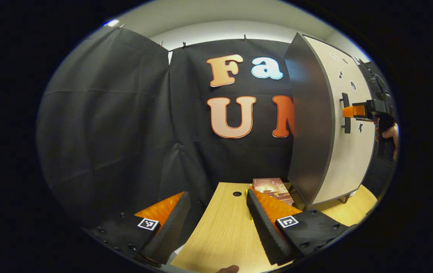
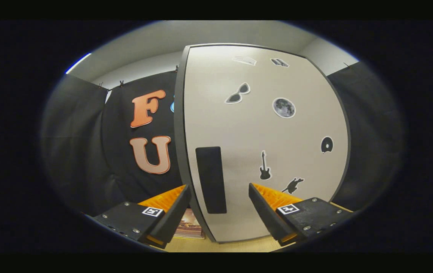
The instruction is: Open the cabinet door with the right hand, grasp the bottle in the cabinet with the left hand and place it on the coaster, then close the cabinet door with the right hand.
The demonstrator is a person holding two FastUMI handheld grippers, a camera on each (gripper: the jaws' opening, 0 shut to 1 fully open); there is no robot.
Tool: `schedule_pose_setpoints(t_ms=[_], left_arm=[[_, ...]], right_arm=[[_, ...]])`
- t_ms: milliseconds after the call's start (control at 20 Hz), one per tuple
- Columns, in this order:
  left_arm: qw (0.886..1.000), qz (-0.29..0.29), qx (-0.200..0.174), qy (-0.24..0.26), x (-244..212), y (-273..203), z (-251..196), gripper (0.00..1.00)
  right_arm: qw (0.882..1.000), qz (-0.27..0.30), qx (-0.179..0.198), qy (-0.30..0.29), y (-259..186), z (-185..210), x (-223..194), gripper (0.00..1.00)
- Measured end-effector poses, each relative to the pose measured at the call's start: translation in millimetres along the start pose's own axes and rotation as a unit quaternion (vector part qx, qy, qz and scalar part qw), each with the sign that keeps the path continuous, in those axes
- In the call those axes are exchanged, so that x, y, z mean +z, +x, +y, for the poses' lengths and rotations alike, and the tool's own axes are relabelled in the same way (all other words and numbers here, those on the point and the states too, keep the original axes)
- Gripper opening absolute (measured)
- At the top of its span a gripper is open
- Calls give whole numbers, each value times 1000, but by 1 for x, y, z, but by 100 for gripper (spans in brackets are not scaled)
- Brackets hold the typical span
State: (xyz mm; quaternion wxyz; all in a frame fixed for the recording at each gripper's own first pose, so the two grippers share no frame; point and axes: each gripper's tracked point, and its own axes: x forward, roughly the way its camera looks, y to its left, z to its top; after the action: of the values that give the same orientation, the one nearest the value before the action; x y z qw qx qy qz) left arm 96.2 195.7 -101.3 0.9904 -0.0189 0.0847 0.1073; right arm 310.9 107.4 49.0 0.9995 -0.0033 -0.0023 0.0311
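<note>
While the right tool [image 2: 218, 203] stands wide open with the black handle [image 2: 211, 180] of the cabinet door [image 2: 265, 144] between its fingers, untouched, the right gripper view looks straight at the stickered door. Seen from the left gripper view, the left tool [image 1: 218, 218] hangs open and empty over the desk [image 1: 224, 231], with the cabinet at the desk's far right corner beside a book [image 1: 271, 189]. That view also catches the right tool [image 1: 355, 112] level with the handle.

Left gripper [image 1: 216, 220] low, level, jaws spread wide, holding nothing. Right gripper [image 2: 218, 212] jaws wide apart too, pointing forward; from the left gripper view it sits far right [image 1: 347, 112], hand [image 1: 389, 134] behind it.
</note>
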Motion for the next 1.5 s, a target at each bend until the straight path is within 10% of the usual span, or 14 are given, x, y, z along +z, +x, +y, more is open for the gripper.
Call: schedule_pose_setpoints(t_ms=[200,650,1500], left_arm=[[1000,13,9,0,-10,5,13,98],[1000,16,10,4,-7,-8,11,97],[999,-34,13,25,29,-129,-42,100]], right_arm=[[1000,-4,-5,3,9,1,2,88],[1000,9,1,-6,12,5,-3,31],[999,13,43,27,-50,-11,-3,23]])
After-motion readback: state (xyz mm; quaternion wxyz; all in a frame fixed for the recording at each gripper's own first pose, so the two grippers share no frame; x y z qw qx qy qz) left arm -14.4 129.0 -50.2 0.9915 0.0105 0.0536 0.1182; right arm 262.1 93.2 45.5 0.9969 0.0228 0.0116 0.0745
